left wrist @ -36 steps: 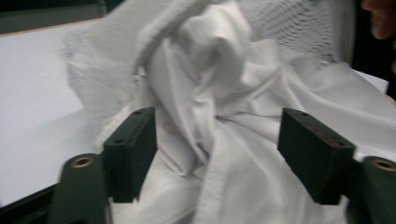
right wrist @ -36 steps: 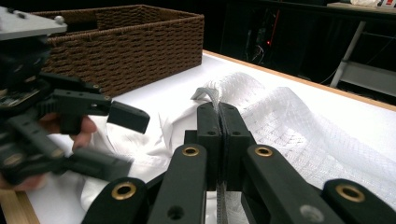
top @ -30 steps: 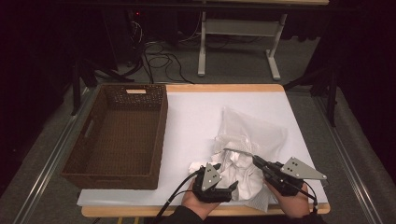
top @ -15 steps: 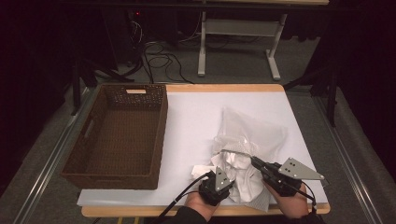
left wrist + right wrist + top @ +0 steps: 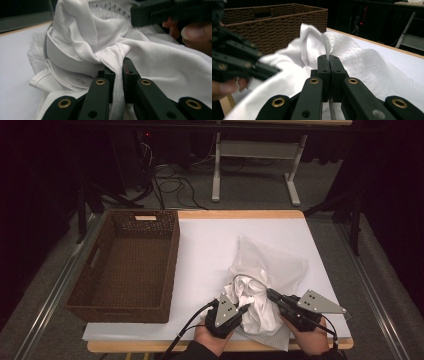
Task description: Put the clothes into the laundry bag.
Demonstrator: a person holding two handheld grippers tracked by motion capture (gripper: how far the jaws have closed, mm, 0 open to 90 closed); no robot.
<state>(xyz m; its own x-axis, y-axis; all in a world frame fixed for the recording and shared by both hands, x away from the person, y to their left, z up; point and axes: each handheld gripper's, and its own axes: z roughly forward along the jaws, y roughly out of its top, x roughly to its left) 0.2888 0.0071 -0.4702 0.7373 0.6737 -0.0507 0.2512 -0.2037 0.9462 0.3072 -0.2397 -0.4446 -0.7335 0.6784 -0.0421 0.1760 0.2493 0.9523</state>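
High view: at the desk's near edge, my left gripper fingers have just been closing on the white shirt; right gripper clamps the mesh bag's rim. Next, I pull the shirt free.

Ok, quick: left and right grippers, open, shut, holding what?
Left gripper: jaws have just been closing, now shut on a fold of the crumpled white cloth garment.
Right gripper: shut on the edge of the white mesh laundry bag.
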